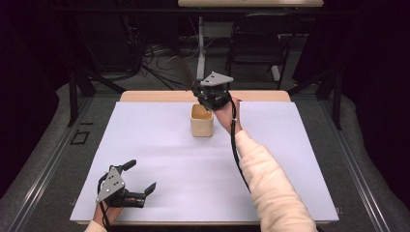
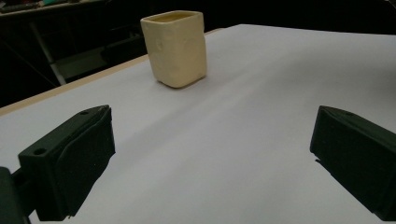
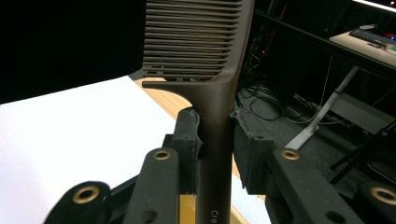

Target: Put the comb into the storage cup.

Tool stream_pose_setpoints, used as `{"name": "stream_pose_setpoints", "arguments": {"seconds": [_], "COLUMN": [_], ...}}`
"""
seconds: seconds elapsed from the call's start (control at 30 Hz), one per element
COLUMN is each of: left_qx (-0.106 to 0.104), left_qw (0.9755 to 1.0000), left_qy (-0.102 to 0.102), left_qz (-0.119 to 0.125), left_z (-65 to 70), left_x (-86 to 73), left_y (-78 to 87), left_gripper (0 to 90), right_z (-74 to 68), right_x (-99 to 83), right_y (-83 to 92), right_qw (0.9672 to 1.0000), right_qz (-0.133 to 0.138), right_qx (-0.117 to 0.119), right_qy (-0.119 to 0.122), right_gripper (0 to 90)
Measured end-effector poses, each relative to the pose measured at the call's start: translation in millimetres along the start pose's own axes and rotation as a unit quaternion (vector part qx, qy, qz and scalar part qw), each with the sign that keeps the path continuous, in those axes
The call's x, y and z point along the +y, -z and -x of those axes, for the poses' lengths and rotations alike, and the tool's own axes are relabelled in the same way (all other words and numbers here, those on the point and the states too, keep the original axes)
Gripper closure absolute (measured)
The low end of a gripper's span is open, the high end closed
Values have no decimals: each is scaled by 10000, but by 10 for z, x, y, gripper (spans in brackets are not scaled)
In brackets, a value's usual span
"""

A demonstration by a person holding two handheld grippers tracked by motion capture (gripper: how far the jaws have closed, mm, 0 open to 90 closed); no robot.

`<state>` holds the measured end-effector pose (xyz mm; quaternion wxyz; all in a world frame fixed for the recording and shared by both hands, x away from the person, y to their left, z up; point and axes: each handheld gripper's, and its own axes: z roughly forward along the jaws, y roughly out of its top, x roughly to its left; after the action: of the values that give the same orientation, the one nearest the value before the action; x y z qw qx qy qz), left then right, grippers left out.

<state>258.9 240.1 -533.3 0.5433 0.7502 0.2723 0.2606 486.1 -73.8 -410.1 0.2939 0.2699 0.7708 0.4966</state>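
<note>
From the high view, I see my left gripper (image 1: 143, 186) resting low at the near left corner of the counter (image 1: 159, 159), its jaws spread wide with only the white surface between them. My right gripper (image 1: 207, 99) sits at the far side, just behind and above the cream cup (image 1: 201, 122). Its jaws point down toward the cup's far rim, and their tips are too dark for me to read here. A thin brown shape, the comb (image 1: 181, 65), rises from that gripper toward the back.

In the left gripper view, my two black jaws stand far apart at the bottom corners, gripping nothing and touching nothing I can make out. The cup (image 2: 176, 49) stands upright well ahead of them, a little left of the midline, on the white counter (image 2: 261, 93). I see no writing on it.

In the right gripper view, my jaws are closed on the brown comb (image 3: 215, 98). The pads (image 3: 189, 140) press its handle from both sides, and the toothed head stands up beyond the jaw tips. Low on the handle, below the pads, I read the pale letters "Cre"; the rest runs out of the picture. A strip of yellow shows beneath the jaws beside the handle.
</note>
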Motion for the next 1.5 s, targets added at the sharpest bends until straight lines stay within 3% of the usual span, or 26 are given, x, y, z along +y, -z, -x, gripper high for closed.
{"name": "stream_pose_setpoints", "arguments": {"seconds": [0.5,1.5], "left_qx": [-7,-9], "left_qw": [10000,10000], "left_qy": [-23,-25], "left_qz": [-25,-11], "left_z": [-3,-3], "left_x": [-1,-1], "left_y": [-2,0], "left_gripper": [0,0], "right_z": [-15,-78], "right_x": [-74,-231], "right_y": [-121,-293], "right_qw": [10000,9996], "right_qz": [65,-231], "right_qx": [9,122], "right_qy": [-72,-56], "right_gripper": [722,722]}}
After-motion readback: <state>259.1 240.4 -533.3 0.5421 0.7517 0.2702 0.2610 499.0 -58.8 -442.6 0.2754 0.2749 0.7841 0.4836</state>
